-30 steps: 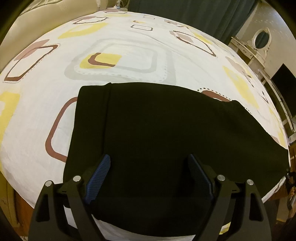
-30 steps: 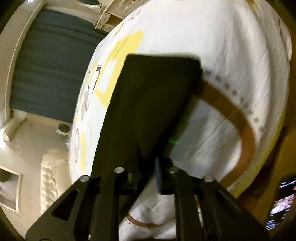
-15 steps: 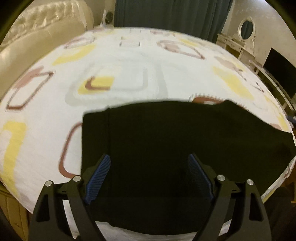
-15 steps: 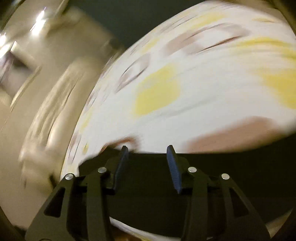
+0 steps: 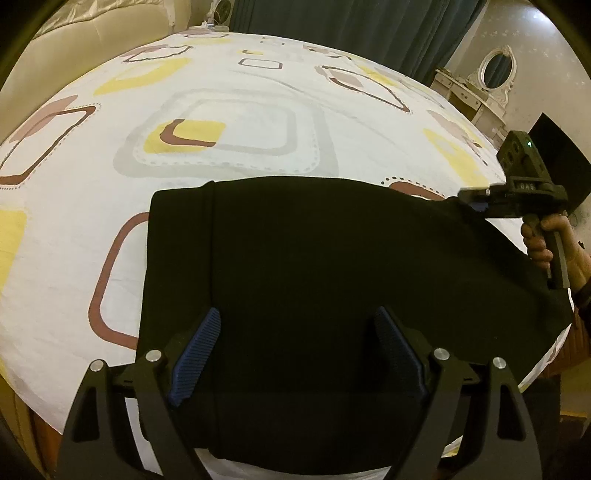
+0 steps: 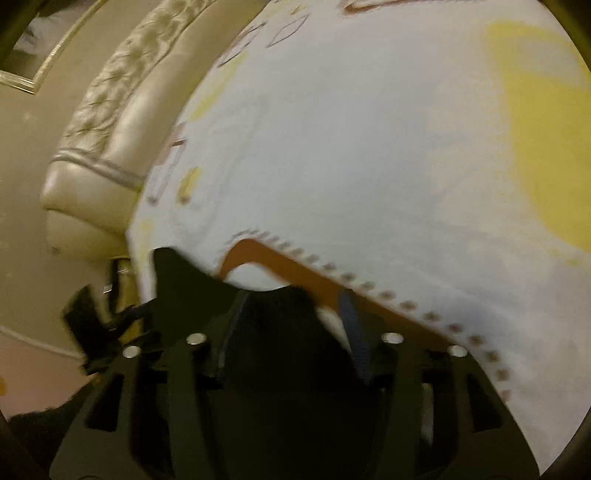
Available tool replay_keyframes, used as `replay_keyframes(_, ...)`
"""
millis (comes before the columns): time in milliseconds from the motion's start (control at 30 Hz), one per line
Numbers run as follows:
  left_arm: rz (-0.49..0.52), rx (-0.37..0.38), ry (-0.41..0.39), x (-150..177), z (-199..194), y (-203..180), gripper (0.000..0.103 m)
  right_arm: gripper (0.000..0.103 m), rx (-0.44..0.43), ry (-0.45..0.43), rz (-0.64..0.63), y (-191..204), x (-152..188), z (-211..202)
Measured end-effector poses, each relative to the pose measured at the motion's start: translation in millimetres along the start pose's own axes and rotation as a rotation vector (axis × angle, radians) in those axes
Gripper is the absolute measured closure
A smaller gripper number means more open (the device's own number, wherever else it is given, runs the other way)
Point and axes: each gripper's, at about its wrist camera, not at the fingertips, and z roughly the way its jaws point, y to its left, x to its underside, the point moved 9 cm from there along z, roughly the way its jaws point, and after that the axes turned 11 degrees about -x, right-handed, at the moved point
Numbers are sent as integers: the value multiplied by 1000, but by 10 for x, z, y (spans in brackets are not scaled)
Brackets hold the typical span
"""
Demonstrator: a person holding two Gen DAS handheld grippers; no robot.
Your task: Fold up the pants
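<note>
The black pants [image 5: 314, 266] lie folded flat along the near edge of the bed [image 5: 229, 122], its sheet white with yellow and brown squares. My left gripper [image 5: 295, 350] is open and hovers above the pants' near part, touching nothing. My right gripper [image 5: 476, 201] shows in the left wrist view at the pants' far right corner, held by a hand. In the blurred right wrist view, my right gripper [image 6: 291, 325] is open, its fingers astride the edge of the pants [image 6: 280, 332].
A padded beige headboard [image 5: 92, 40] stands at the far left. Dark curtains [image 5: 332, 22], a white dresser with an oval mirror [image 5: 495, 70] and a dark screen [image 5: 557, 151] lie beyond the bed at right.
The right gripper has opened, swung round fast and come down over the pants' far right corner. The left gripper stays open above the pants and has tilted a little.
</note>
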Motion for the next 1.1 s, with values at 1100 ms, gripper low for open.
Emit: replay_keyframes(1100,10,-17,1,10,16,33,18,95,152,-70,17,-264,-190,-6)
